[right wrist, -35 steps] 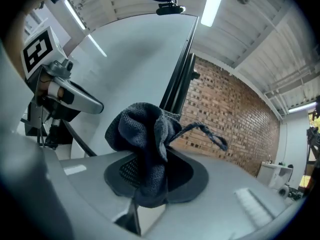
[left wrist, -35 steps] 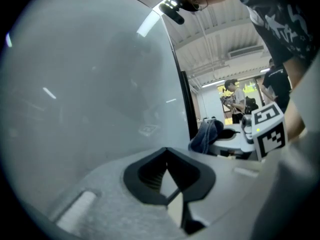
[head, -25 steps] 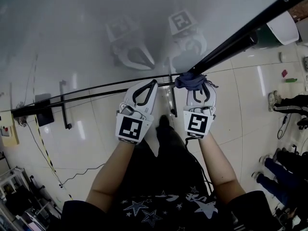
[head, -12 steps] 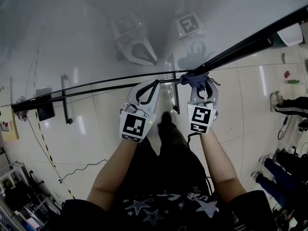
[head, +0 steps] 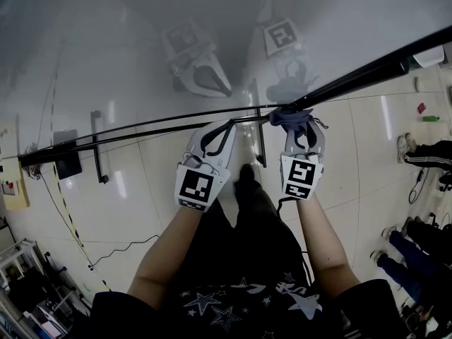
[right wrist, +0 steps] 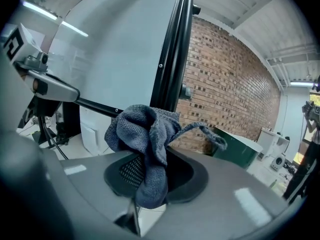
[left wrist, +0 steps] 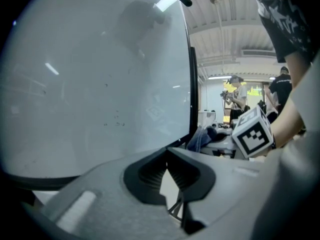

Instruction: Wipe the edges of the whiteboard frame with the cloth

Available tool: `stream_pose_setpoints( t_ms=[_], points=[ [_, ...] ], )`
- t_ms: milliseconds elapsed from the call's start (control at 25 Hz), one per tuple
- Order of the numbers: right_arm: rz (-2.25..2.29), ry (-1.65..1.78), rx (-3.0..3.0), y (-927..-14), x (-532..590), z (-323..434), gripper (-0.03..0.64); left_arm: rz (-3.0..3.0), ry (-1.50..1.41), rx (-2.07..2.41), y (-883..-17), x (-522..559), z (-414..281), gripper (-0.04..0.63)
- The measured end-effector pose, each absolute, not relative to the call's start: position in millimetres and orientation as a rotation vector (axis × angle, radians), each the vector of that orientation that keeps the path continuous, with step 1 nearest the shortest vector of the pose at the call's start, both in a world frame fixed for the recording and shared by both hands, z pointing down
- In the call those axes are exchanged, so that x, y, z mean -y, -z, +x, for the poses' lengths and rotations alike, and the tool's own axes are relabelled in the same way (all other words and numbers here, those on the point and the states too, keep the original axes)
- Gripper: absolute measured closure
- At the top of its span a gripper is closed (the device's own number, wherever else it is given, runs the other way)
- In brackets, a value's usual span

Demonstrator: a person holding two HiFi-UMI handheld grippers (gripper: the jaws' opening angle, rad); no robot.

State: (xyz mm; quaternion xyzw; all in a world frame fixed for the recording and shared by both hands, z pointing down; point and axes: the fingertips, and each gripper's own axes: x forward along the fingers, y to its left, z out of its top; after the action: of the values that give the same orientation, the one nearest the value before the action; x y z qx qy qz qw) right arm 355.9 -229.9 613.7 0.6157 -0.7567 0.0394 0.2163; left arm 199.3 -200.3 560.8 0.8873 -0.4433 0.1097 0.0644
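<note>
The whiteboard [head: 141,41] fills the top of the head view, and both grippers are mirrored in it. Its black frame [head: 141,129] runs along the lower edge and up the right side [head: 367,69]. A dark blue-grey cloth [head: 292,117] sits bunched against the frame where those two edges meet. My right gripper [head: 302,134] is shut on the cloth [right wrist: 147,144], with the frame edge [right wrist: 172,59] just beyond it. My left gripper [head: 226,124] hovers just below the bottom frame, left of the cloth; it is shut, with nothing in it [left wrist: 167,154]. The cloth [left wrist: 200,139] appears to its right.
The whiteboard's stand bars [head: 95,147] hang below the frame. The tiled floor [head: 367,182] lies far beneath. People stand at the right [head: 424,154] and lower right [head: 413,253]. A yellow box [head: 10,186] is at the left. A brick wall [right wrist: 225,89] and green bin [right wrist: 235,144] lie behind the board.
Both grippers have drifted slightly to the right in the head view. The cloth stays pressed against the frame in the right gripper.
</note>
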Motion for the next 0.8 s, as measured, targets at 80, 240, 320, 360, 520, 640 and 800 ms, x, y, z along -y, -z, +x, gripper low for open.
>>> stream_pose_setpoints(
  t_ms=[80,240,320,360,520,640,800],
  points=[
    [1.707,-0.126,2.114,-608,224,356,0.529,2.69,-0.322,1.331,-556,198,199,0.594],
    [1.698,-0.185,2.151,-601,209,358,0.535,2.7,-0.319,1.323,-552,194,199,0.594],
    [1.708,-0.217,2.18,-596,203,357,0.538,2.697,-0.31,1.321,-552,194,199,0.594],
    [1.708,-0.22,2.192,-594,200,356,0.54,2.699,-0.308,1.319,-551,193,199,0.594],
    [1.689,-0.187,2.239,-574,188,345,0.54,2.701,-0.299,1.318,-546,184,197,0.594],
    [1.681,-0.155,2.272,-555,183,336,0.541,2.702,-0.267,1.324,-536,173,195,0.594],
    [1.705,-0.118,2.3,-529,183,330,0.541,2.713,-0.228,1.333,-518,162,191,0.594]
  ],
)
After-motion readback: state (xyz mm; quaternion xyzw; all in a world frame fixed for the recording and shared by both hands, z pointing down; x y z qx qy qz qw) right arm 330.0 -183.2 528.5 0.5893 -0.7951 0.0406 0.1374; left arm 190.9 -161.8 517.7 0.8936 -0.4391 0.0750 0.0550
